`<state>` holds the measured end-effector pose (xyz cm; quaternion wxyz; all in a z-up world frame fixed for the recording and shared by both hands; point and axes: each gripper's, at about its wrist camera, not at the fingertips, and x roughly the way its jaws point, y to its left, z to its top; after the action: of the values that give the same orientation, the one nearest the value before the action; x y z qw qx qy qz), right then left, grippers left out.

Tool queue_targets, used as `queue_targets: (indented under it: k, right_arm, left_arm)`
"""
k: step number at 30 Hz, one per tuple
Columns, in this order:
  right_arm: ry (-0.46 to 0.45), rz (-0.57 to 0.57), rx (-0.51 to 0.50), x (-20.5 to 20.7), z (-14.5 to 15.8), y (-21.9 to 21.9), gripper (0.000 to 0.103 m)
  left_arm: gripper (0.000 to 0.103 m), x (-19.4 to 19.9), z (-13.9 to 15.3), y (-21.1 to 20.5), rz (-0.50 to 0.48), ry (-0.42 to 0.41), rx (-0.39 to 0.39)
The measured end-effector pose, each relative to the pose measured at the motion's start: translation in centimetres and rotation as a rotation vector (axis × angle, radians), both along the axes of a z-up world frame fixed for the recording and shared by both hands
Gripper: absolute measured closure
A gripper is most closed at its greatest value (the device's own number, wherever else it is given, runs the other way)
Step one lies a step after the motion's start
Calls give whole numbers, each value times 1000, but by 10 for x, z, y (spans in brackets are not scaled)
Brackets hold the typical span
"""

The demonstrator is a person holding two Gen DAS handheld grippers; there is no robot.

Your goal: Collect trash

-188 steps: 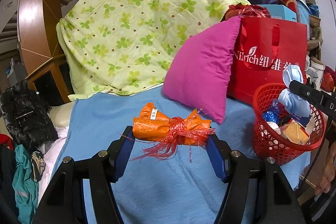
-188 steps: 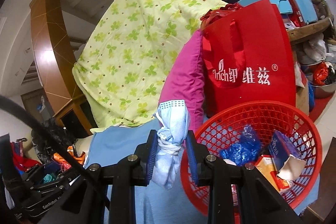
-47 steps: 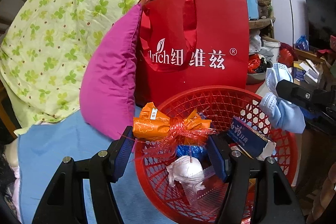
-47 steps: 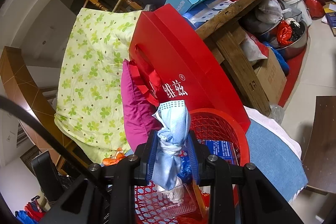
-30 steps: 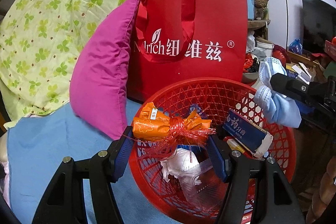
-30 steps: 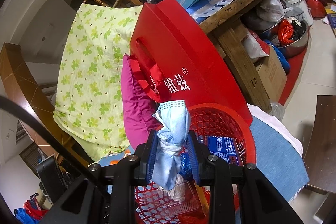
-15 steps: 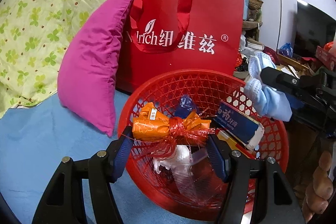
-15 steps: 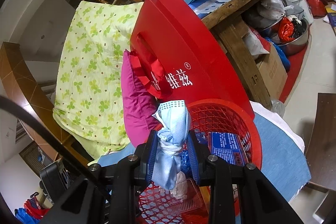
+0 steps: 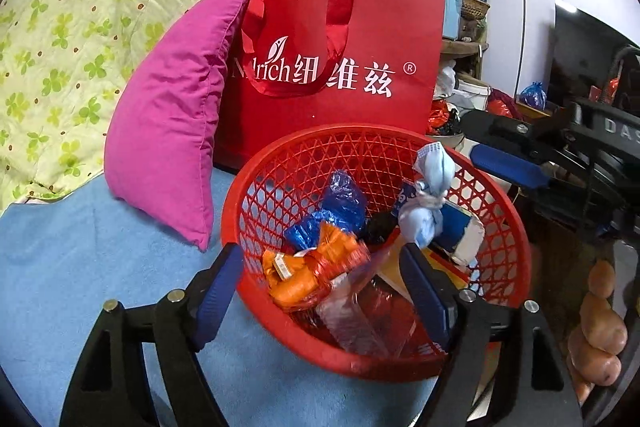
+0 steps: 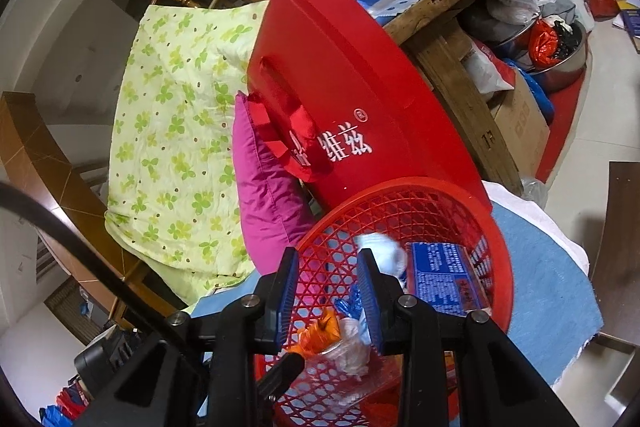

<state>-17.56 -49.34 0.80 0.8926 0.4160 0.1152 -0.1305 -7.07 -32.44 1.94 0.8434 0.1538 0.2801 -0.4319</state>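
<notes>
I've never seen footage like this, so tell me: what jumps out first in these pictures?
A red mesh basket sits on a blue cover, full of trash: an orange wrapper bundle, a knotted pale blue face mask and a blue box. Behind it stands a big red shopping bag, with a magenta pillow leaning at its left. The left gripper hangs over the basket, its jaws opening and empty.
</notes>
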Motion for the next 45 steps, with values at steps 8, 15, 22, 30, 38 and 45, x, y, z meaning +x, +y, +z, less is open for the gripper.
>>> queue_targets:
  k: [8, 15, 22, 30, 38, 45]
  right_arm:
    - [-14, 14, -11, 5, 3, 11, 70]
    - [-38, 37, -39, 10, 8, 24, 70]
    - [-38, 27, -116, 11, 15, 46, 70]
    - [5, -32, -262, -17, 19, 82, 33]
    - [102, -74, -337, -57, 25, 102, 33]
    - [120, -115, -421, -87, 68, 123, 33]
  left_arm:
    - [21, -14, 6, 24, 16, -16, 5]
    - [16, -30, 13, 46, 57, -55, 20]
    - [11, -41, 28, 78, 130, -101, 19]
    - [6, -49, 48, 112, 212, -136, 4]
    - [3, -55, 68, 143, 308, -176, -2]
    - [3, -67, 87, 161, 393, -227, 3]
